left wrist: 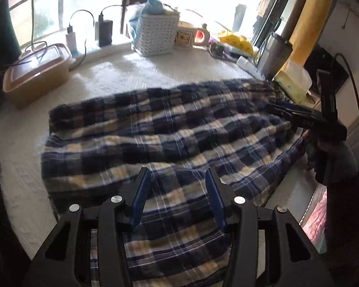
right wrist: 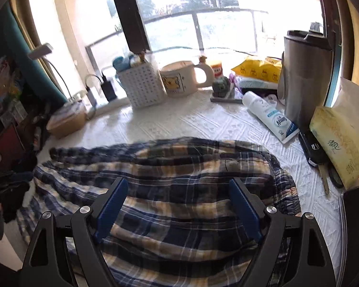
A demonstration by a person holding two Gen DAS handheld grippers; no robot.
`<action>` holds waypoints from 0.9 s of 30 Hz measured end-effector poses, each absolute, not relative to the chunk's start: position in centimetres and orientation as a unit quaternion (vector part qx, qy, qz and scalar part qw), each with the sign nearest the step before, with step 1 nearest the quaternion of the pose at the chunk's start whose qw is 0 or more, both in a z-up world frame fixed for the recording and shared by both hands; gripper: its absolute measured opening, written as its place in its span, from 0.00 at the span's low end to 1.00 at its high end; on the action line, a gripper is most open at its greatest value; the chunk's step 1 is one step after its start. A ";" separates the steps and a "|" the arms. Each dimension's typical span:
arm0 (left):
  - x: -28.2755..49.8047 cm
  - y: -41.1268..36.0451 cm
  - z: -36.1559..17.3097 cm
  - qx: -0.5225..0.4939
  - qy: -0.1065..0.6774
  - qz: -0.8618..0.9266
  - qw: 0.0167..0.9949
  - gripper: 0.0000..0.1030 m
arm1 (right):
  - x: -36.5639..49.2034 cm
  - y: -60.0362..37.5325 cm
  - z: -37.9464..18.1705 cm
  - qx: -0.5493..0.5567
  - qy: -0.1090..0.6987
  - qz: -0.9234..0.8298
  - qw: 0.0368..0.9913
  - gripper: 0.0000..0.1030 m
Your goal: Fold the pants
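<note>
Left gripper (left wrist: 178, 174) open above pants (left wrist: 155, 124); basket (left wrist: 155, 34), mug (left wrist: 185, 37) behind.

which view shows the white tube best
The right wrist view: the white tube lies whole on the white cloth beside the steel tumbler, its print visible. The left wrist view shows only its blurred end.

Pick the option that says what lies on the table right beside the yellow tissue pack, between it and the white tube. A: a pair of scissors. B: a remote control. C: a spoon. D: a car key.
D: in the right wrist view a black car key with a maker's badge lies against the yellow tissue pack, just right of the white tube.
</note>
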State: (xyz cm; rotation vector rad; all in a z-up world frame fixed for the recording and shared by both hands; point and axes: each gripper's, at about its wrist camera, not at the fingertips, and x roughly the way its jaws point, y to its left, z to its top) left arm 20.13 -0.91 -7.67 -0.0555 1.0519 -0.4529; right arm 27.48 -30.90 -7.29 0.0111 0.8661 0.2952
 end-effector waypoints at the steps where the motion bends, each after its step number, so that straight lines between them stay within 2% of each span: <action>1: 19.9 -1.4 -8.5 -0.025 0.510 -0.216 0.832 0.46 | 27.9 -30.6 -8.3 -0.008 0.436 0.136 0.890 0.85; 5: 18.5 -2.2 -11.0 -0.014 0.544 -0.216 0.811 0.47 | 27.5 -29.5 -10.4 -0.068 0.452 0.119 0.881 0.84; 11: 17.4 -1.5 -10.6 -0.005 0.537 -0.198 0.820 0.51 | 26.1 -30.9 -9.5 -0.054 0.448 0.112 0.885 0.84; 19: 15.0 -1.8 -7.4 -0.027 0.475 -0.253 0.843 0.51 | 21.6 -32.4 -6.3 -0.033 0.403 0.112 0.908 0.85; 23: 16.0 -4.1 -9.3 -0.009 0.509 -0.245 0.825 0.51 | 21.1 -32.1 -6.4 -0.023 0.401 0.126 0.907 0.85; 27: 15.9 -5.0 -10.7 0.001 0.532 -0.236 0.813 0.52 | 21.8 -30.2 -9.5 -0.081 0.452 0.112 0.881 0.85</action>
